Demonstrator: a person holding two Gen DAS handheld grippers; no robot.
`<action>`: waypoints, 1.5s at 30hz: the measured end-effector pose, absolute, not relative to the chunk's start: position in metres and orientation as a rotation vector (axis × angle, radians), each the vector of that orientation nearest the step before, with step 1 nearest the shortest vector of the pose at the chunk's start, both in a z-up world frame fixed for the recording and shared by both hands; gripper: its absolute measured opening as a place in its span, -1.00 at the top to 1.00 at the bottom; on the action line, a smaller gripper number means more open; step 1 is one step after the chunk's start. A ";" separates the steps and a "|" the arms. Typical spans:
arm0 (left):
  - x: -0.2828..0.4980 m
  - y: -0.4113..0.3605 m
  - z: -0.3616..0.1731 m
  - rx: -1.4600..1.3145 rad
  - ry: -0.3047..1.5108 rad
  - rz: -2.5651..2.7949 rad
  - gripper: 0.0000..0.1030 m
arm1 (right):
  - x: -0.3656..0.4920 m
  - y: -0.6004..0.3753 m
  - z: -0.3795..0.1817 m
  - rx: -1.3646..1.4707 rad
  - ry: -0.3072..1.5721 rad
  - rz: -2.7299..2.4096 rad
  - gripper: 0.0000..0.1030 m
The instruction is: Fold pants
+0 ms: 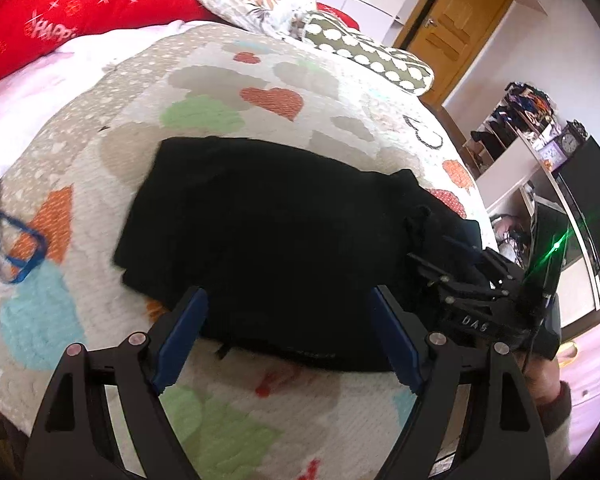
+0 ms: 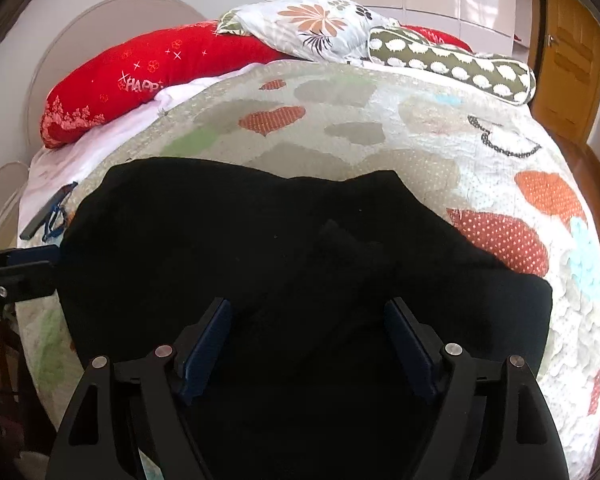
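Between the spread blue pads of the left tool [image 1: 286,300] there is only air above the near edge of the black pants [image 1: 268,232]; it stands wide open and holds nothing. The right tool [image 2: 308,312] is likewise wide open and empty, hanging over the near right part of the cloth. The pants lie on the bed [image 1: 100,320] as a compact, layered dark bundle near the front edge of the quilt, so the main folds look done. The right end is less tidy: a bunched lump and a loose corner stick out there, and it may want one more fold or some smoothing. How many layers there are I cannot tell, the cloth being too dark. To the left, just off the bundle, a blue cord [image 1: 16,248] lies looped on the quilt, clear of the work. Far off sit a red pillow [image 2: 148,76], a flowered pillow [image 2: 312,24] and a green dotted cushion [image 2: 460,64], well apart from the pants. Nothing lies on the bundle or blocks either tool.
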State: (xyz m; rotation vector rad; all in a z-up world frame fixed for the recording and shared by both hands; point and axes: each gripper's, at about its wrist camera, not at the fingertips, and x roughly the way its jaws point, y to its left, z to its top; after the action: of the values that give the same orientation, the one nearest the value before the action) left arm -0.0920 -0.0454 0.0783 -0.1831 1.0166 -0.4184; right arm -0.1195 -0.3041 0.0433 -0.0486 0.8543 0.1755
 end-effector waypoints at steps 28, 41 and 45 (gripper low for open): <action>-0.073 -0.001 0.029 -0.487 0.987 -0.330 -0.76 | 0.017 -0.137 0.039 -0.250 0.963 0.634 -0.65; -0.109 -0.034 0.117 -0.324 0.713 -0.414 0.51 | -0.036 -0.210 0.117 0.028 0.720 0.734 0.39; -0.126 -0.087 0.146 -0.246 0.648 -0.589 0.51 | -0.069 -0.274 0.148 0.128 0.601 0.678 0.47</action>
State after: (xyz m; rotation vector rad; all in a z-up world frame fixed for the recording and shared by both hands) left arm -0.1265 -0.0872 0.1462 -0.2463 0.6476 -0.5893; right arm -0.0693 -0.2735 0.1479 0.1283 0.6013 0.6783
